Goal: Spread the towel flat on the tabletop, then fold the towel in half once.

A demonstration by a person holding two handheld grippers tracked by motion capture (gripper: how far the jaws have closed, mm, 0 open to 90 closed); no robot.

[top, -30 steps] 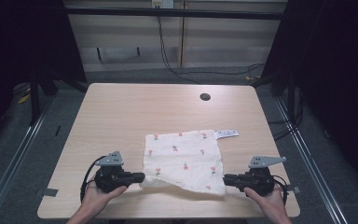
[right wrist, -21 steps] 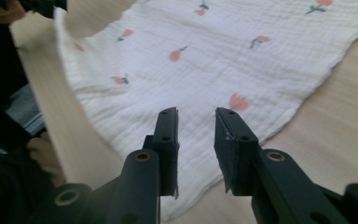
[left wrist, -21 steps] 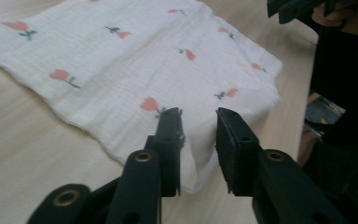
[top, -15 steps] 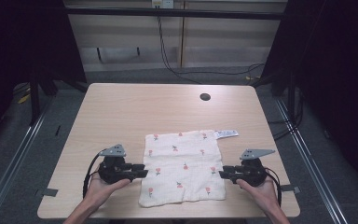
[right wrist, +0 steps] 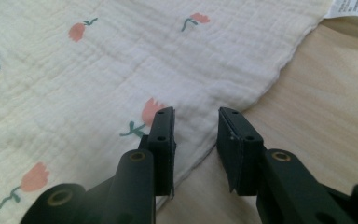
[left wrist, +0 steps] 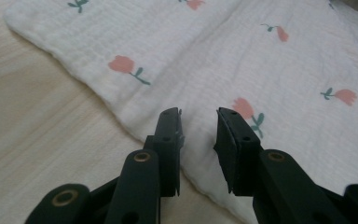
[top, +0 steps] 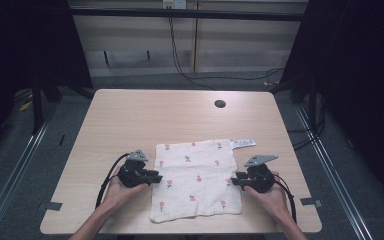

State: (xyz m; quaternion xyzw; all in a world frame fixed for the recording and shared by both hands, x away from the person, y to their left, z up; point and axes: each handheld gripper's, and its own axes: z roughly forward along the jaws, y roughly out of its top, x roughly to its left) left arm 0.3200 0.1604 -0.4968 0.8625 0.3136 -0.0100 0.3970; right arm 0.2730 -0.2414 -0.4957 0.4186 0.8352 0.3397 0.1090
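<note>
Your white muslin cloth with pink tulip print (top: 196, 181) lies flat at the light wooden desk's (top: 130, 115) 6 o'clock edge. Left gripper (top: 156, 178) at its 9 o'clock edge, right gripper (top: 234, 182) at 3 o'clock; both fingers released, having just opened, nothing gripped.

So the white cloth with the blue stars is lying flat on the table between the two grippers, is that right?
Not quite: the print is pink flowers with green stems, not blue stars, as the left gripper view shows. The rest holds: the white cloth lies flat on the table between the left gripper and the right gripper.
</note>
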